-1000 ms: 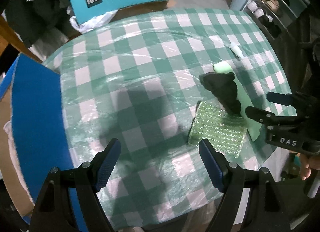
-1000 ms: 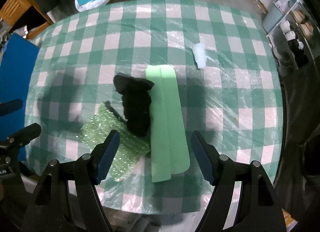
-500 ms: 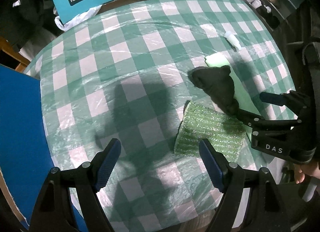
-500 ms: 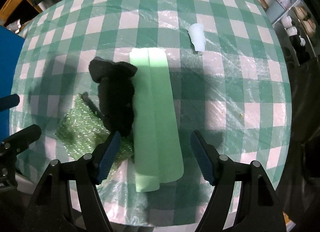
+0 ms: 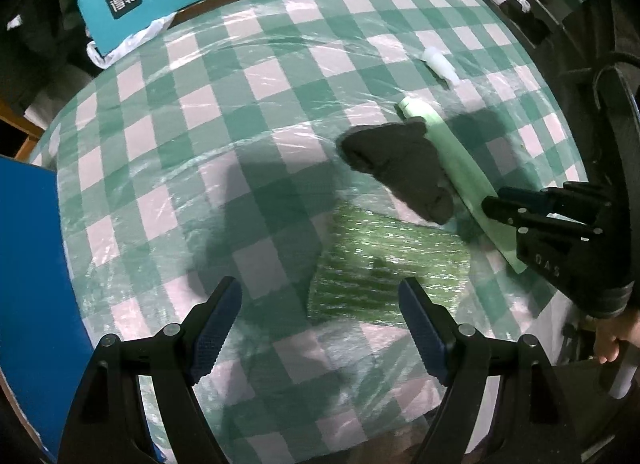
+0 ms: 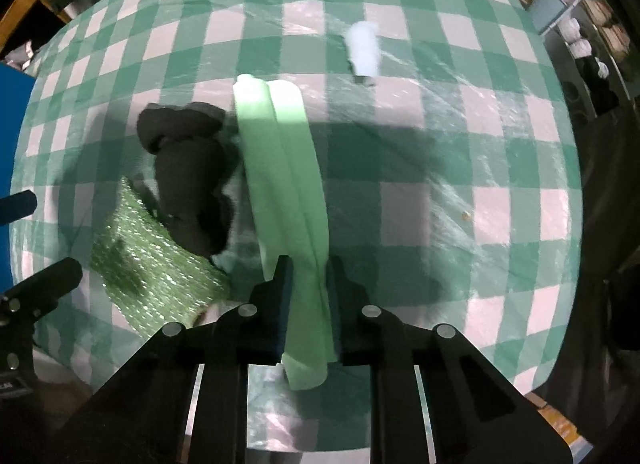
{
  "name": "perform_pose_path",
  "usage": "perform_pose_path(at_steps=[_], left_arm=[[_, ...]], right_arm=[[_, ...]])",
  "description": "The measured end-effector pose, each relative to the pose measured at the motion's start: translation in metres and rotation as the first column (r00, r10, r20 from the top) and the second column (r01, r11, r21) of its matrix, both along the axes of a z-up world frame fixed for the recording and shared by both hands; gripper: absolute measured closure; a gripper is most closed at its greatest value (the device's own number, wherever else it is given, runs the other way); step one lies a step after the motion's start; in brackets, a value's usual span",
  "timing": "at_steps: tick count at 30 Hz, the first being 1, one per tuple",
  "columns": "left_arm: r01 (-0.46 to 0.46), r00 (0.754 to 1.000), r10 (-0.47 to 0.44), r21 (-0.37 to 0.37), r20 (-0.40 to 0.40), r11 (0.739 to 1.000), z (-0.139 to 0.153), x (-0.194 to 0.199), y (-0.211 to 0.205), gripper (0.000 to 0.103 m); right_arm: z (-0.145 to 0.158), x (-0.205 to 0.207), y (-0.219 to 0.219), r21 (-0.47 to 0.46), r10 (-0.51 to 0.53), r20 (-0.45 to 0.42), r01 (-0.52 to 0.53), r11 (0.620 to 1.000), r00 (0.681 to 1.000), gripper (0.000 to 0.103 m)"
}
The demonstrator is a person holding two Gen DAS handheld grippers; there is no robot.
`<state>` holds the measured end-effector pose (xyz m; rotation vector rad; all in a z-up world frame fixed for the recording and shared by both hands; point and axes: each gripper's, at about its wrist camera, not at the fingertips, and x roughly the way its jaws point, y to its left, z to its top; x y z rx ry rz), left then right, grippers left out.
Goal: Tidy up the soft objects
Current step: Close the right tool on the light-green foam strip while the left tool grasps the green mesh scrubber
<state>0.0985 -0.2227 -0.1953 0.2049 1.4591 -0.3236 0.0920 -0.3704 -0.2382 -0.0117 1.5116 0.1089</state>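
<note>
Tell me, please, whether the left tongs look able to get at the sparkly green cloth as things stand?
Probably yes: the left tongs are open just above the sparkly green cloth, whose near edge lies bare. Only its far corner sits under the black sock.

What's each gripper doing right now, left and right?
Left gripper: open, holding nothing, above the sparkly green cloth.
Right gripper: jaws closing on the folded light green cloth.
</note>
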Motion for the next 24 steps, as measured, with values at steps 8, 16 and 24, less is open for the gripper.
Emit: perform_pose_path(at_steps=[8, 16, 24], left_arm=[[0.012, 1.0, -0.013, -0.048, -0.027, 0.999, -0.002, -0.006, -0.02, 0.014], [0.003, 0.998, -0.006, -0.056, -0.056, 0.998, -0.011, -0.008, -0.035, 0.013], [0.009, 0.997, -0.013, -0.049, -0.078, 0.999, -0.029, -0.005, -0.043, 0.013]], right_arm=[[0.005, -0.008, -0.028, -0.054, -0.051, 0.003, 0.051, 0.997, 0.999, 0.088], [0.013, -0.014, -0.058, 0.003, -0.117, 0.019, 0.117, 0.993, 0.993, 0.069], [0.021, -0.007, -0.055, 0.037, -0.126, 0.03, 0.125, 0.992, 0.992, 0.056]])
